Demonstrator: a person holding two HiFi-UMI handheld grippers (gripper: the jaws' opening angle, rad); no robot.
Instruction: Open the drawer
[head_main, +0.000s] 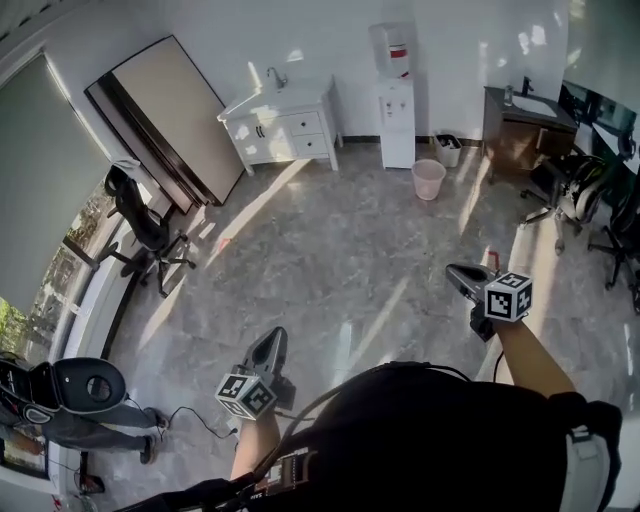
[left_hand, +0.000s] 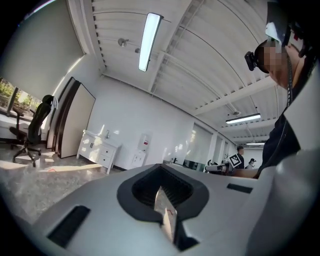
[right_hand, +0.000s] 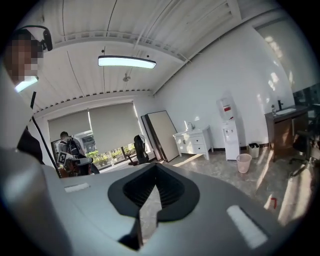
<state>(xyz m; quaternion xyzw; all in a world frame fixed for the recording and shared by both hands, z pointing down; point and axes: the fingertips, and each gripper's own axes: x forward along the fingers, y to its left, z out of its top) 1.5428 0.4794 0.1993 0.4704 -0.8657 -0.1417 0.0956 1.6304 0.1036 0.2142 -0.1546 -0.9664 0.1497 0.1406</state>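
The white cabinet with drawers stands against the far wall under a basin, its drawers closed; it also shows small in the left gripper view as the cabinet and in the right gripper view as the cabinet. My left gripper is held over the marble floor, far from it, with its jaws together and nothing between them. My right gripper is level with it on the right, also shut and empty. Both point toward the far wall.
A water dispenser and a pink bin stand right of the cabinet. A large board leans on the wall to its left, with an office chair nearby. A dark vanity and chairs are at right. Another person is at lower left.
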